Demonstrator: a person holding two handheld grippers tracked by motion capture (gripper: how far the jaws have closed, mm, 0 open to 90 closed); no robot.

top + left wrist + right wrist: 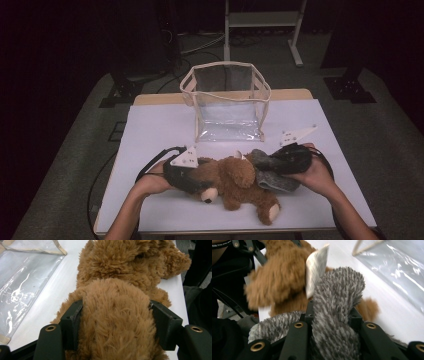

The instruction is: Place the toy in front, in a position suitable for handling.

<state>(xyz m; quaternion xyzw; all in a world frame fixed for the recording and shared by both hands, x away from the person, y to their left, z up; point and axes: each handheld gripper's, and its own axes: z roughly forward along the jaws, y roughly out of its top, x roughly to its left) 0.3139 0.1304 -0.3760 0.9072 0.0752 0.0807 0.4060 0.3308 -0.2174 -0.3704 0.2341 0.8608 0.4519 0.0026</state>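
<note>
Your left gripper (113, 325) clamped on brown teddy (239, 181), right gripper (329, 322) pinching grey plush (270, 172) — both on white worktop (160, 135), clear bag (226, 102) behind.

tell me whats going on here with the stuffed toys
A person works at a white table with a gripper in each hand. The left gripper is clamped on a brown teddy bear lying on its side; the right gripper is clamped on a grey plush toy against the bear. An open clear bag stands behind them, nothing in it yet.
</note>
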